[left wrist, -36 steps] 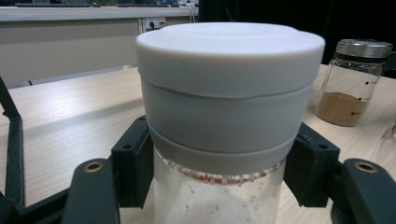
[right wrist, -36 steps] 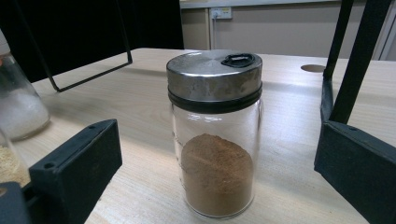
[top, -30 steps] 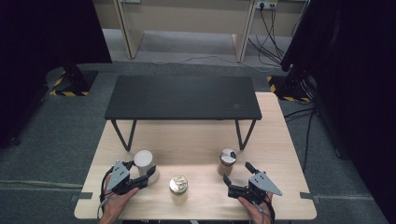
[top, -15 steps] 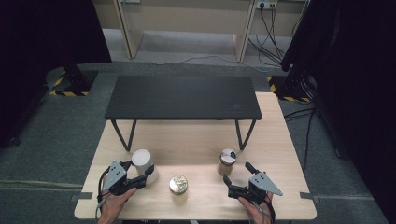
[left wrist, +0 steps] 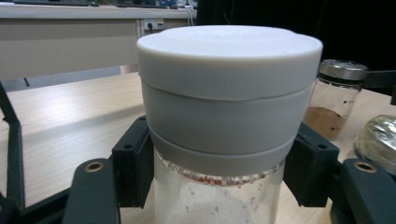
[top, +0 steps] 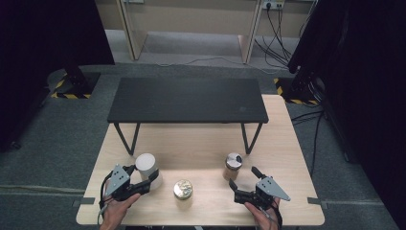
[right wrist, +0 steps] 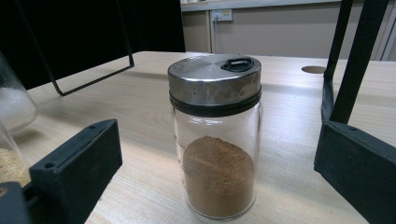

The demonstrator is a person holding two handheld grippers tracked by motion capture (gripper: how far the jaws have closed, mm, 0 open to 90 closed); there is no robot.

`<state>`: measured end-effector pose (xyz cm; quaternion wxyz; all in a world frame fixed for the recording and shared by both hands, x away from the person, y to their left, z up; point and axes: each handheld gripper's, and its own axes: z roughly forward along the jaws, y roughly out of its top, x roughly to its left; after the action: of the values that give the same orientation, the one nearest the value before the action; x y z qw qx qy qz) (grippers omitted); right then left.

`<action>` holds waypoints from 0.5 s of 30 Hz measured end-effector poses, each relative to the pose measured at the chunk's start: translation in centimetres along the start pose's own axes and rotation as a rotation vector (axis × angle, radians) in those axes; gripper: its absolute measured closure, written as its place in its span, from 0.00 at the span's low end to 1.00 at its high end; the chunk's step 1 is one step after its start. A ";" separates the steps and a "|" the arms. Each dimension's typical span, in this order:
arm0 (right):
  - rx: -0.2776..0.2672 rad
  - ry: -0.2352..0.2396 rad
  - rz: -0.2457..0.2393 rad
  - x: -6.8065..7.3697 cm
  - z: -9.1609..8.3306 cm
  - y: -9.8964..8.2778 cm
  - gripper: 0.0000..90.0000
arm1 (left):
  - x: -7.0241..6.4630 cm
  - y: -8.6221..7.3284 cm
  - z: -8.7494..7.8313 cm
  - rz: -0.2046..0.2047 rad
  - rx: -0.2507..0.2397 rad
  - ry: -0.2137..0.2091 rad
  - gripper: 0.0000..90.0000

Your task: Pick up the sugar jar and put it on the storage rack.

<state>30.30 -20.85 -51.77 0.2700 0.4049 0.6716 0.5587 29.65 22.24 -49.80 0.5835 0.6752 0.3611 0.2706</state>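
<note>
A glass jar with a wide white lid (top: pixel 146 163) stands at the front left of the wooden table (top: pixel 201 143). My left gripper (top: pixel 148 179) is shut on it. In the left gripper view the black pads (left wrist: pixel 133 168) press on the white-lidded jar (left wrist: pixel 229 93) just under the lid. At the front right, a small glass jar of brown powder with a metal lid (top: pixel 233 165) stands upright. My right gripper (top: pixel 243 177) sits just short of it, open. In the right gripper view the brown powder jar (right wrist: pixel 215 135) stands ahead between the wide-apart jaws, untouched.
A gold-lidded jar (top: pixel 183 189) stands between the two grippers near the front edge. A low black bench (top: pixel 186 100) on thin metal legs spans the back half of the table. Cables and desks lie on the floor beyond.
</note>
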 end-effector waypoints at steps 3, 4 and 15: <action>0.002 -0.001 0.003 0.0 0.0 0.0 0.01 | -0.1 0.2 0.1 0.007 0.008 -0.004 0.39; 0.001 0.000 0.002 0.0 0.0 0.0 0.01 | -0.2 0.3 0.1 0.005 0.010 -0.005 0.39; 0.000 -0.001 0.007 0.0 0.0 0.0 0.01 | 0.1 1.3 -0.2 -0.005 0.002 0.003 0.39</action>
<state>30.30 -20.87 -51.77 0.2686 0.4075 0.6699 0.5595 29.77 22.39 -48.45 0.5830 0.6744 0.3642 0.2697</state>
